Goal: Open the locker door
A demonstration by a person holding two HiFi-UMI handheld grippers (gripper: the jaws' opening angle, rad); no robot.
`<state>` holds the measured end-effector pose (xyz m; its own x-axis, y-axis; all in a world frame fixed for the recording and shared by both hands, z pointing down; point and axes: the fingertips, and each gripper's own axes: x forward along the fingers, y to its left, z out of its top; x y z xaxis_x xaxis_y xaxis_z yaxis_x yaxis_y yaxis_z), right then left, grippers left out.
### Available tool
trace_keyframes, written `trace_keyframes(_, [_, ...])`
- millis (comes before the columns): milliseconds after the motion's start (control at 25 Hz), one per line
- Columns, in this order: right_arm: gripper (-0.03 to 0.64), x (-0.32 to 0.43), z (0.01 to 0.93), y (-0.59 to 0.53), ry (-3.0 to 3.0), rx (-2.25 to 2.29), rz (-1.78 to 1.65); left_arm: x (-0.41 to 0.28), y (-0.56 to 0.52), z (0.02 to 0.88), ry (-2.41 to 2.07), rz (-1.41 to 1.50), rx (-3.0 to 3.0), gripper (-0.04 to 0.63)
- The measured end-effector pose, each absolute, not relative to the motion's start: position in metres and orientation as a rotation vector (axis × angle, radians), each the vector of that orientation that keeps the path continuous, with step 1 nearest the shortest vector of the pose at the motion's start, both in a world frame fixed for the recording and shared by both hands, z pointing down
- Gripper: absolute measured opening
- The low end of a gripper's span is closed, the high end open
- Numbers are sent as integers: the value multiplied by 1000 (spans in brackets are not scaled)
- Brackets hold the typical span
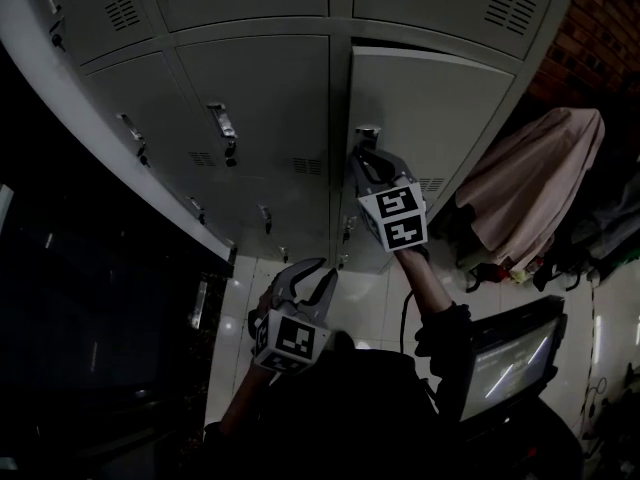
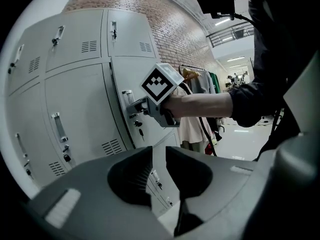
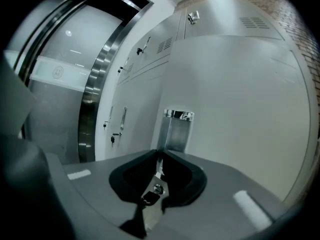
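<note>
So, my right gripper (image 3: 159,156) is pinched onto the handle (image 3: 177,129) of the locker door (image 3: 240,99), which looks slightly ajar. My left gripper (image 2: 159,154) hangs lower, jaws barely apart, empty.

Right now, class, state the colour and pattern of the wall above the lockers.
The wall is reddish-brown brick, shown best in the left gripper view.

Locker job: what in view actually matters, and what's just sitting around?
Part of the job:
locker door
handle on that door
right gripper, closed on the handle

Just about:
left gripper, open, empty, held low
neighbouring lockers
hanging clothes
screen, lower right of the head view
</note>
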<state>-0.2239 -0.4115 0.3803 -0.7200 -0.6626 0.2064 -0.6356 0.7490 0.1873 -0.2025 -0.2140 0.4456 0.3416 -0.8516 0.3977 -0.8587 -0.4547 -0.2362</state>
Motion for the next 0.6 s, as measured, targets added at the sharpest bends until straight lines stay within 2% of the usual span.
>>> trace_keyframes(240, [43, -200, 380, -364, -2746, 931, -156, -189, -202, 446, -1620, 759, 2564, 94])
trace_keyframes(520, [40, -125, 381, -300, -2792, 961, -207, -148, -152, 457, -1544, 731, 2615, 94])
trace_keyframes(560, [3, -110, 381, -294, -2767, 1002, -221, -140, -141, 460, -1524, 736, 2628, 94])
trace_keyframes(600, [3, -95, 381, -288, -2741, 1037, -227, -133, -130, 461, -1506, 738, 2641, 94])
